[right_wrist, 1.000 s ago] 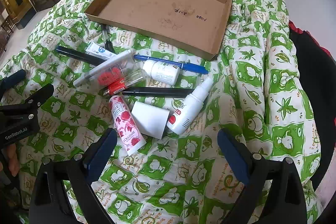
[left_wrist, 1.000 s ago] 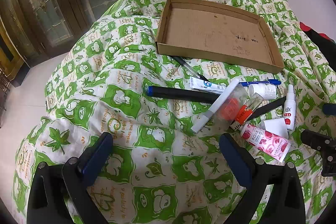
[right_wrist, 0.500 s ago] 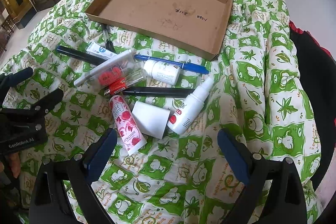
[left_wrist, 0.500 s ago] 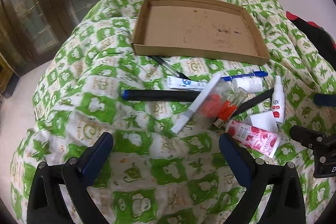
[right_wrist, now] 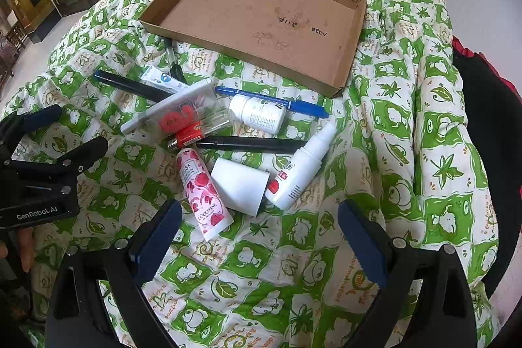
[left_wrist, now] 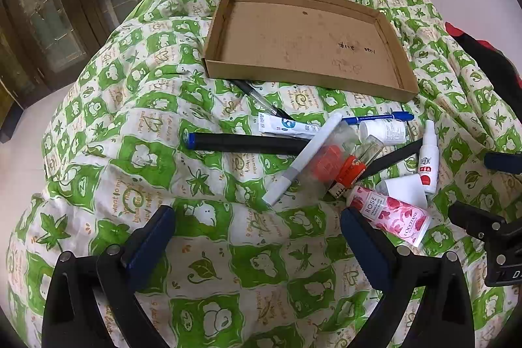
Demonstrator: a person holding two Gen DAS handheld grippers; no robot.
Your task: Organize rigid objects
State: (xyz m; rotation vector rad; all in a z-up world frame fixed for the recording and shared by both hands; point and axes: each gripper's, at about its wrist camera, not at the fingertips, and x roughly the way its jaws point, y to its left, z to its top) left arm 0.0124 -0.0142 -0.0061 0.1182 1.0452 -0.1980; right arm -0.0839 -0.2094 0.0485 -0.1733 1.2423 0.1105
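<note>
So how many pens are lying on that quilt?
4, maybe more hidden in the pile: a blue pen near the cardboard tray, a clear pen at its front edge, a long dark pen at left, a black pen mid-pile.

**Readable text in the scene**

"ROSE" and "L'OCCITANE" are printed on the pink flowered tube (right_wrist: pixel 204 193). "GenRobot.AI" is read on the body of the left hand-held gripper (right_wrist: pixel 36 136) in the right wrist view. A handwritten scrawl is seen on the floor of the cardboard tray (right_wrist: pixel 354 35) but cannot be made out. Small print on the quilt (left_wrist: pixel 130 185) includes "I want to".
</note>
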